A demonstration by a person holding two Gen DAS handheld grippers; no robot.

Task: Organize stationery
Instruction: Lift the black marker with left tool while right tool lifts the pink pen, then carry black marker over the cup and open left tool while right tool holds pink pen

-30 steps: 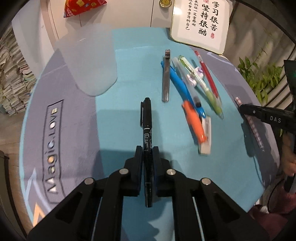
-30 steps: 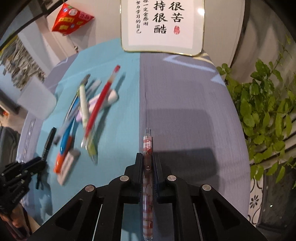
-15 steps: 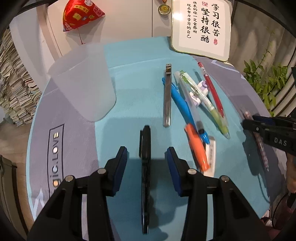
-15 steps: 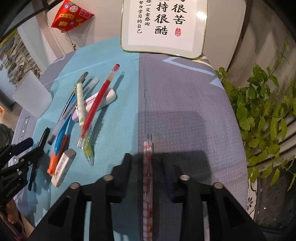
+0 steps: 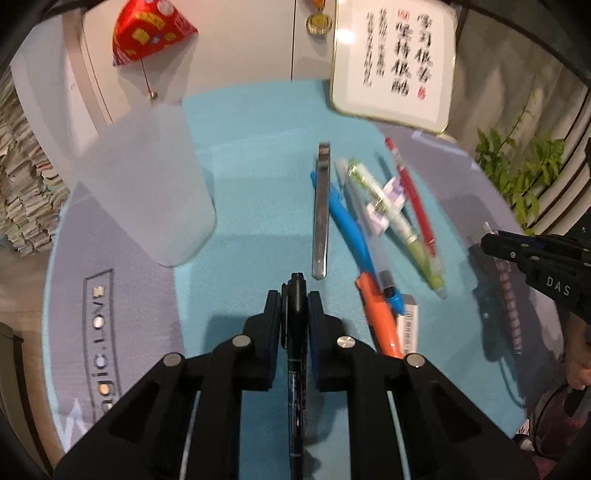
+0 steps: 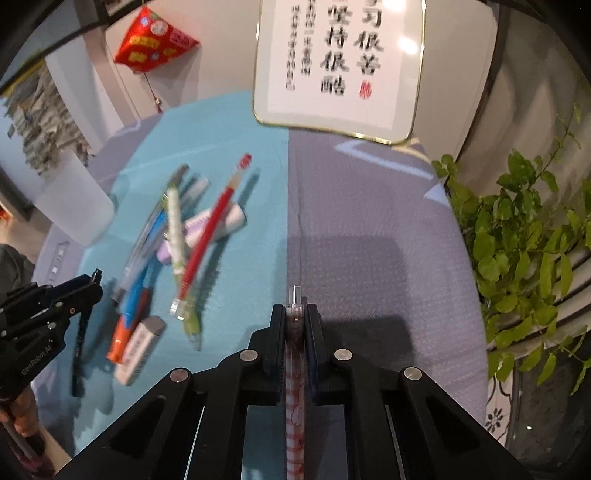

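Note:
My left gripper (image 5: 293, 299) is shut on a black pen (image 5: 295, 369), whose cap end pokes just past the fingertips. My right gripper (image 6: 295, 310) is shut on a red-and-white checked pen (image 6: 294, 398), with its clear tip sticking out a little. Between the two lies a loose pile: a grey metal bar (image 5: 320, 214), a blue pen (image 5: 349, 225), a green pen (image 5: 399, 221), a red pen (image 5: 413, 199), an orange pen (image 5: 380, 321) and a white eraser (image 5: 408, 328). A frosted plastic cup (image 5: 147, 184) stands at the left of the teal mat (image 5: 251, 166).
A framed calligraphy board (image 5: 395, 62) leans at the back of the round table. A leafy plant (image 6: 524, 236) stands beyond the right edge, and paper stacks (image 5: 22, 184) sit off the left side. A red ornament (image 5: 147, 33) hangs on the cabinet behind.
Both grippers opened and then shut again on their pens, gripping nearer the far ends. Much less of each pen now sticks out past the fingertips.

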